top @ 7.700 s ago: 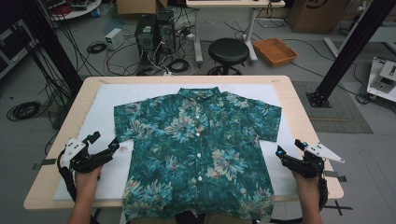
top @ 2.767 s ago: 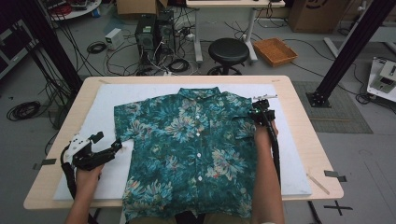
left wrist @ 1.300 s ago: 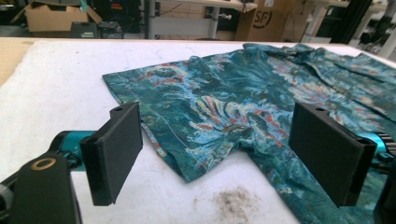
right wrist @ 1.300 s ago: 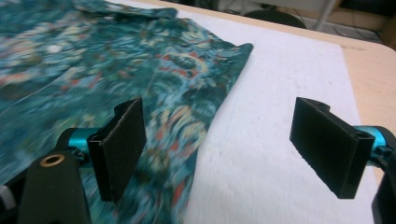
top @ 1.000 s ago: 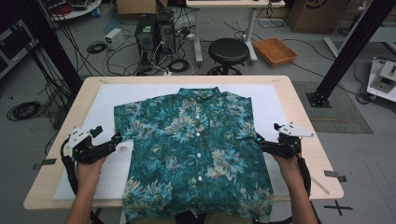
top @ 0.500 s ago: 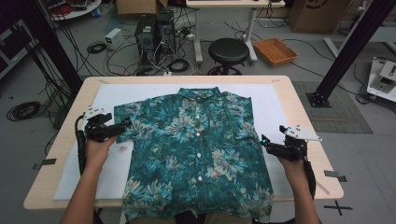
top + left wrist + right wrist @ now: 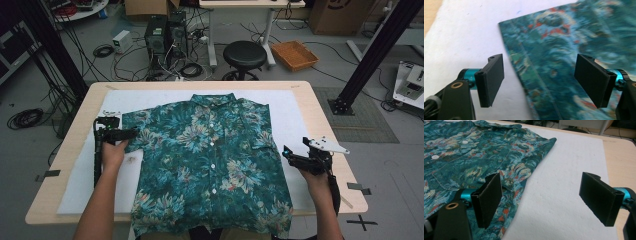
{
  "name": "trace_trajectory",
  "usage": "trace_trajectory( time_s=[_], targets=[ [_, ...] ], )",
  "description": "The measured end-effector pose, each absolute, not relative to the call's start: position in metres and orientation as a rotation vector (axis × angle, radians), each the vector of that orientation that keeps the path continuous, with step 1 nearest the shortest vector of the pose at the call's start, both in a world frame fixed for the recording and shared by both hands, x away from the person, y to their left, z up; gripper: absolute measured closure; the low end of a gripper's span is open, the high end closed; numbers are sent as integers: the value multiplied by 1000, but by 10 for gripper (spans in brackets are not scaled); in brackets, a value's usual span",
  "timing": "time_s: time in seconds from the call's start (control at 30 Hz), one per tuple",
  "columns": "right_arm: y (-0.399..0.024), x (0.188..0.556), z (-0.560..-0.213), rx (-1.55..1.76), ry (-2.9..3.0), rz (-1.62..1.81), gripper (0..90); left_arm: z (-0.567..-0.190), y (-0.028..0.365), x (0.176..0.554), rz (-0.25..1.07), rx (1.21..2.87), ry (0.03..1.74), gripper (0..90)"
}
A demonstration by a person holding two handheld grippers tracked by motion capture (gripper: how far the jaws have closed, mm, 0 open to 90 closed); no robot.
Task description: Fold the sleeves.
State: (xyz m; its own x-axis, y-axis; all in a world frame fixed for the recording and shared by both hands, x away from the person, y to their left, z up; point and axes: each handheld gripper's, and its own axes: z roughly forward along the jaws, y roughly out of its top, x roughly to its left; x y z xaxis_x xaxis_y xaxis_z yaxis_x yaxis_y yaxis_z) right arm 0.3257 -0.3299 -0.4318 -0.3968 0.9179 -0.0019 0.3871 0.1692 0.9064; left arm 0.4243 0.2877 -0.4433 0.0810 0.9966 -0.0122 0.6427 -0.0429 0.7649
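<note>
The shirt [image 7: 210, 165] lies flat, buttoned, on the white mat [image 7: 85, 185] covering the bench [image 7: 55, 165]. The left gripper [image 7: 131, 134], jaws spread and just closing a little, straddles the sleeve edge without pinching it. The right gripper [image 7: 287, 154] hovers spread at the shirt's right edge

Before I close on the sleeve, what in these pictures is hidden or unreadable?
- High view: the shirt hem runs off the bottom edge.
- High view: the left gripper is too small and dark to tell whether a jaw is under the sleeve edge.
- Left gripper view: the sleeve print is blurred; its jaws have just been closing slightly, cloth between them, pads not touching.
- Right gripper view: the right gripper frames the shirt's side edge; the hem is cut off.
</note>
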Motion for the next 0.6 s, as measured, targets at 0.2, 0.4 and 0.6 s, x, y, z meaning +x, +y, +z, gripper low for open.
trace_trajectory(
  time_s=[0.2, 0.4, 0.6],
  targets=[
    [-332, 324, -433, 1238, 1867, 1195, 187, -450, 284, 427, 737, 1809, 1600, 366],
    [-335, 322, -432, 1258, 1840, 1214, 187, -450, 280, 422, 716, 1807, 1546, 597],
    [-336, 321, -431, 1266, 1824, 1226, 187, -449, 274, 420, 737, 1845, 1505, 854]
  ],
)
